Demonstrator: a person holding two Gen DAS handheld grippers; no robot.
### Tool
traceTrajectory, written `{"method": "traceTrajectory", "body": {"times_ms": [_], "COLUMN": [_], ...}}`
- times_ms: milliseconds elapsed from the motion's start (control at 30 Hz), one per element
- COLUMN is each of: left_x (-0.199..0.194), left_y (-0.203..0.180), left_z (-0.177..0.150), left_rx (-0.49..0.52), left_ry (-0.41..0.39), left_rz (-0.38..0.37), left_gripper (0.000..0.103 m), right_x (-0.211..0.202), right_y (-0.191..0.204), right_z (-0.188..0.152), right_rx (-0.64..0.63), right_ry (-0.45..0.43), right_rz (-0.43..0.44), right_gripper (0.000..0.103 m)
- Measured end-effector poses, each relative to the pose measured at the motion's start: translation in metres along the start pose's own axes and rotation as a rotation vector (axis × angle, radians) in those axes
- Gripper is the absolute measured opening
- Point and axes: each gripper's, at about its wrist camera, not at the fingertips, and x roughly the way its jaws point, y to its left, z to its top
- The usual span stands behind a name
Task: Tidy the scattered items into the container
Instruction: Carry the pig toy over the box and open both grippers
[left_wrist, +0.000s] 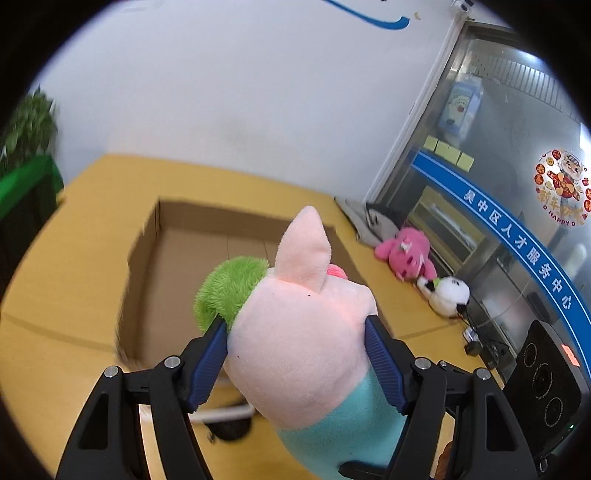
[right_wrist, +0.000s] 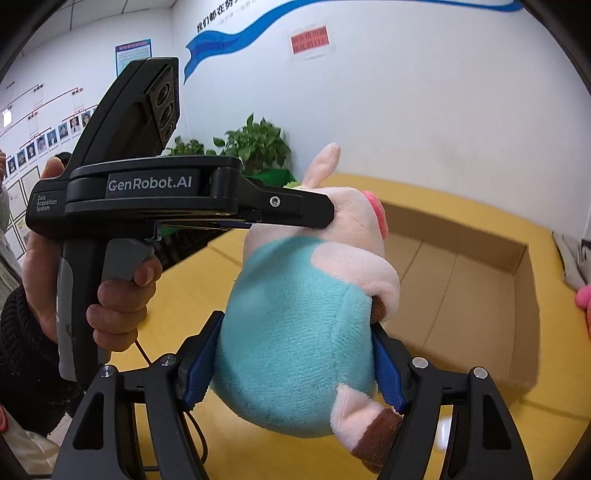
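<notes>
gripping one pig plush toy (left_wrist: 295, 343) together, the left gripper (left_wrist: 295, 365) clamps its pink head, the right gripper (right_wrist: 295, 363) its teal body, just before the cardboard box (left_wrist: 192, 236).

Both grippers (left_wrist: 295, 363) (right_wrist: 295, 363) clamped, tilted downward

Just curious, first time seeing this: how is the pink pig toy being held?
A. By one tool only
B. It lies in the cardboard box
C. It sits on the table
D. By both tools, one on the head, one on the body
D: the left tool squeezes the pig toy at its head, the right tool clamps its turquoise body.
</notes>
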Motion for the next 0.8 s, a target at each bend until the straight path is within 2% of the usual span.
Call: {"method": "traceTrajectory", "body": {"times_ms": [133, 300, 533, 667, 800], "left_x": [-0.006, 0.001, 0.031, 0.077, 0.128], "left_y": [0.0, 0.004, 0.02, 0.045, 0.068], "left_z": [0.045, 0.1, 0.166, 0.19, 0.193], "left_rx": [0.064, 0.096, 0.154, 0.158, 0.167], "left_ry": [-0.035, -0.048, -0.054, 0.017, 0.089], "left_rz": [0.028, 0.045, 0.077, 0.099, 0.116], "left_gripper": [0.072, 0.072, 0.072, 0.072, 0.072], "right_x": [0.007, 0.022, 0.058, 0.094, 0.12], "right_y": [-0.009, -0.029, -0.066, -0.091, -0.119], "right_z": [0.039, 0.09, 0.15, 0.159, 0.142], "right_rx": [-0.012, 0.01, 0.06, 0.131, 0.23], "right_ry": [-0.056, -0.1, -0.15, -0.148, -0.117], "right_rz": [0.005, 0.031, 0.056, 0.062, 0.078], "right_gripper": [0.078, 0.078, 0.078, 0.078, 0.077]}}
